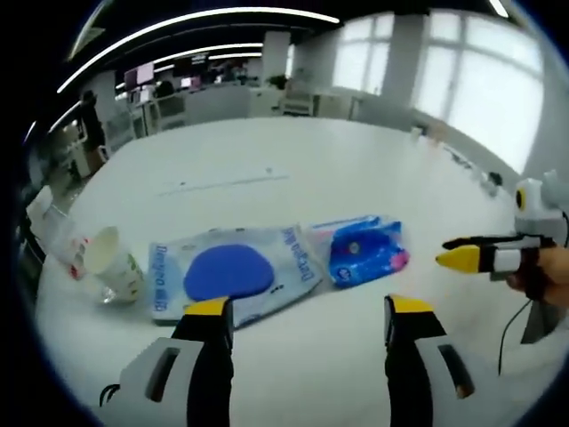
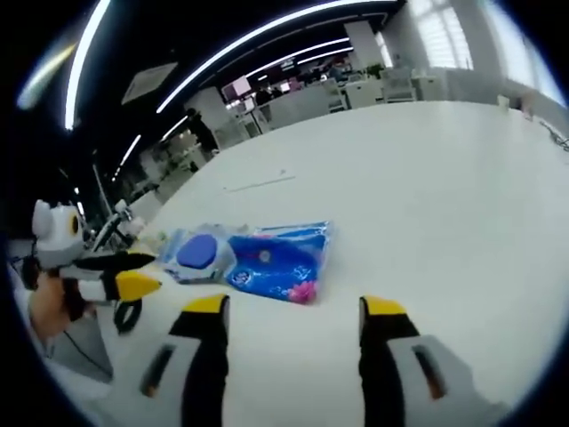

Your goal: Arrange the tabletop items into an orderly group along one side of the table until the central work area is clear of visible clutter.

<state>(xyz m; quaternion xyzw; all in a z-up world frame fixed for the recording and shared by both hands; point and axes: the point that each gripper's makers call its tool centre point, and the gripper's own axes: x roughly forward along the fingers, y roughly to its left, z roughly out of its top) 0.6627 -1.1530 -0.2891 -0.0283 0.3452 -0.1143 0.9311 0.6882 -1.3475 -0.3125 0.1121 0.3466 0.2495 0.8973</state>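
Left gripper (image 1: 309, 322) spread, empty | right gripper (image 2: 294, 322) spread, empty | wipes pack (image 1: 233, 273) touching blue pouch (image 1: 364, 250) mid-table (image 1: 293, 169) | paper cup (image 1: 114, 263) tipped, left of pack

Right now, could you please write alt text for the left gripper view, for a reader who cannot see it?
The open left gripper hangs over a white table, just short of a wet wipes pack lying beside a blue tissue pack. A paper cup lies tipped at left; the right gripper enters from the right.

Print on the paper cup (image 1: 114, 261) blurred, far desks (image 1: 213, 98) too small to read
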